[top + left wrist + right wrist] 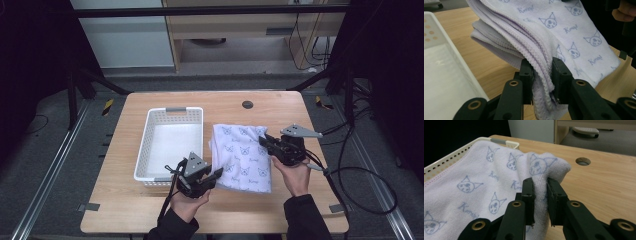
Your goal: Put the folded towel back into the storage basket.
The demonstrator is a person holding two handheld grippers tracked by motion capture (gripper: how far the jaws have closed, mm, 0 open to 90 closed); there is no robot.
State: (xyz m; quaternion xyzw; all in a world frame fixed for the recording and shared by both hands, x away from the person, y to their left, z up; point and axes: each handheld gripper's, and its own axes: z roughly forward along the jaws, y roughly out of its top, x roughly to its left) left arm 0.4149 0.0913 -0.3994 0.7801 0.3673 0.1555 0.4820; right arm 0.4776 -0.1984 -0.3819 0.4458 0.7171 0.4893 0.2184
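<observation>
The left gripper has its fingers pinched tight on the folded towel, clamping its stacked hemmed layers at one corner. The right gripper likewise nips a bunched corner of the towel between nearly closed fingers. The towel spans between both pairs of fingers above the counter, its long axis running away from the person, just right of the white basket.

You have: 1 folded white towel with blue cat-face print | 1 white perforated plastic basket | 1 light wooden table | 2 black two-jaw grippers, left, right
</observation>
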